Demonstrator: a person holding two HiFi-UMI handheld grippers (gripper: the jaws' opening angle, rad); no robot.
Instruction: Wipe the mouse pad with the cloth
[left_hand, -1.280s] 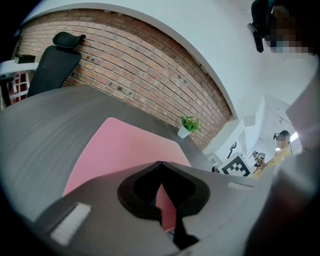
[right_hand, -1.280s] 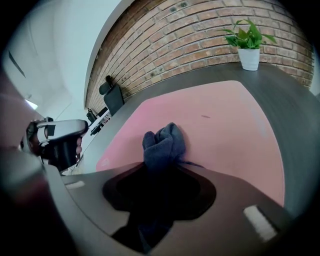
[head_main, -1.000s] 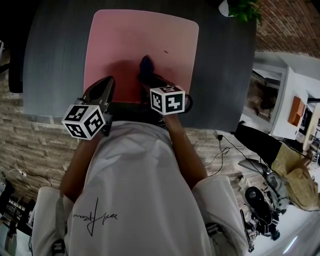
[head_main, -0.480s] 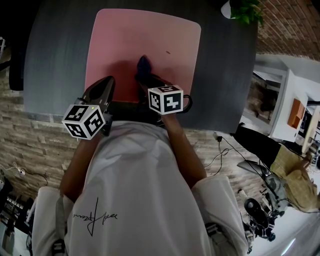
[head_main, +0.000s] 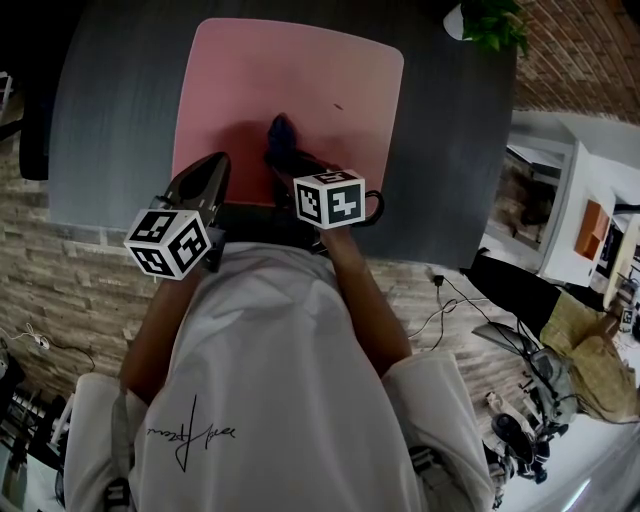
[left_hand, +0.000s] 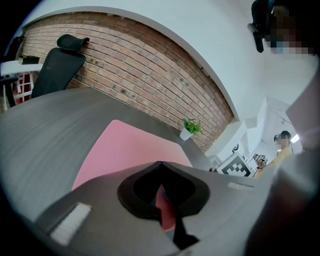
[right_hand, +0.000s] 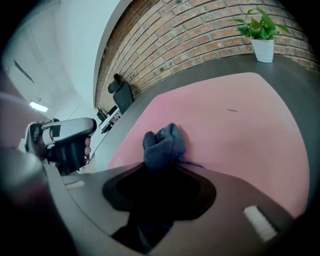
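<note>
Wipe under way – drags the cloth a shade leftward across the mouse pad.

Clamps the dark blue cloth (right_hand: 162, 142) in the right tongs (right_hand: 160, 170), bunched and pressed onto the near middle of the pink mouse pad (head_main: 290, 70). Has carried it slightly left against a second ago – judged a short stroke of the wipe, with most of the pad not yet covered and a small dark speck (head_main: 337, 106) untouched further right. Holds the left tongs (left_hand: 160, 163) closed on nothing, tips together, poised over the pad's near-left edge. Rests the pad flat on a dark grey bench (head_main: 120, 100); shows beyond it a potted plant (right_hand: 262, 40), a brick wall (left_hand: 125, 65) and a black office chair (left_hand: 57, 67).
</note>
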